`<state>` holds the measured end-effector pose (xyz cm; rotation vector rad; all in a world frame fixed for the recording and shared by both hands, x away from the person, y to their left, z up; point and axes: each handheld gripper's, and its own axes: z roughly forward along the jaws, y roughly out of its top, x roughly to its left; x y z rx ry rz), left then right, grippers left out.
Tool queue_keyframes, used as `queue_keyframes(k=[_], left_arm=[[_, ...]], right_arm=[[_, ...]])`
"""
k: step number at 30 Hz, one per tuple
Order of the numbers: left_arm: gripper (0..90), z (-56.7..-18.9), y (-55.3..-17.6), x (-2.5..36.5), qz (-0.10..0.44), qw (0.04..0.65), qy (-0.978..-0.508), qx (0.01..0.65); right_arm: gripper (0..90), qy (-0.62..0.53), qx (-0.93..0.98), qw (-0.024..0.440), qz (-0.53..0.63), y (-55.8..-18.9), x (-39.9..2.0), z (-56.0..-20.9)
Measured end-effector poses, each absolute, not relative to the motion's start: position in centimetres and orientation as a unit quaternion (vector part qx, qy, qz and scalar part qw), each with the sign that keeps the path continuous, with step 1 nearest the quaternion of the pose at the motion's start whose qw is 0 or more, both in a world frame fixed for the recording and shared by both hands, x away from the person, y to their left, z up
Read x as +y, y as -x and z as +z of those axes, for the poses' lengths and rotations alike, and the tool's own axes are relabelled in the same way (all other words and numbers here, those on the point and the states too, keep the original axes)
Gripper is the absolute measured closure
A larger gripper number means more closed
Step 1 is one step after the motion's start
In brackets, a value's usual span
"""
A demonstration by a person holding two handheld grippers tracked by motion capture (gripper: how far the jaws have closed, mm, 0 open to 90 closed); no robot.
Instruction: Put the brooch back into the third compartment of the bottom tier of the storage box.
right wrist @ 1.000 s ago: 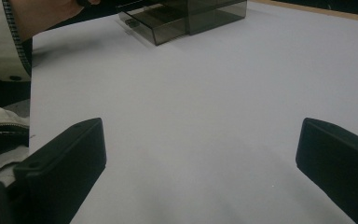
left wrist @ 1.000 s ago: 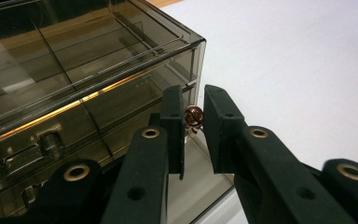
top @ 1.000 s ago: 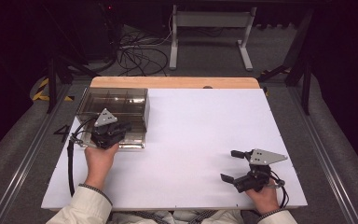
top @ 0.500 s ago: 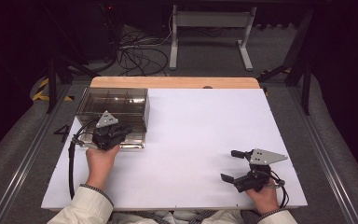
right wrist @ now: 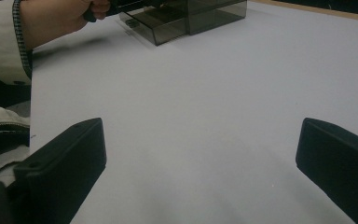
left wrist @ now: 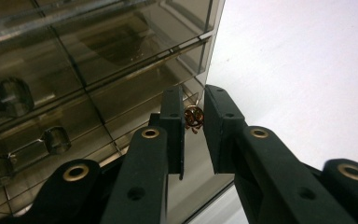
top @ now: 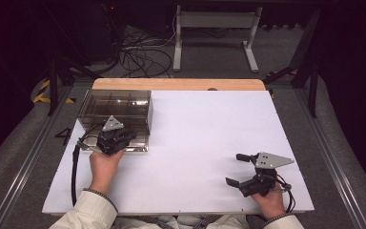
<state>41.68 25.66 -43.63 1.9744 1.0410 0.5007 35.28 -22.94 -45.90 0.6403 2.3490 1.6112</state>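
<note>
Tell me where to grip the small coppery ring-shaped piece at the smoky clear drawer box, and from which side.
Grip the small coppery ring-shaped piece across its two flat faces, coming from above the open drawer of the smoky clear drawer box. It stands on edge, thin between the left gripper jaws, so flat pads pinch it best, as now.

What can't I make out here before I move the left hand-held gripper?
- Small coppery item between the left hand-held gripper pads, left gripper view: too small to identify.
- Smoked drawer box contents, high view: dark tinted walls hide them.
- Box, right gripper view: cut off by the top edge.
</note>
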Motion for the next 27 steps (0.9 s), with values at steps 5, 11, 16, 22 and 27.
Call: queue_keyframes(k=[5,11,16,22,27], left_arm=[[78.8,-44.0,-41.9,25.7,0.193,0.405,-0.79,0.418],[78.7,-44.3,-42.1,25.6,0.187,0.394,-0.795,0.422],[78.7,-44.6,-42.3,25.7,0.181,0.386,-0.798,0.427],[78.7,-44.9,-42.6,25.7,0.169,0.376,-0.802,0.433],[78.7,-45.0,-42.7,25.7,0.164,0.372,-0.803,0.436]], right_arm=[[2.1,-0.217,0.8,0.111,0.549,-35.3,-22.9,-45.9],[2.1,-0.217,0.8,0.11,0.549,-35.3,-22.9,-45.9],[2.1,-0.216,0.8,0.11,0.549,-35.3,-22.9,-45.9],[2.2,-0.216,0.8,0.109,0.549,-35.3,-22.9,-45.9],[2.1,-0.215,0.801,0.109,0.548,-35.3,-22.9,-45.9]])
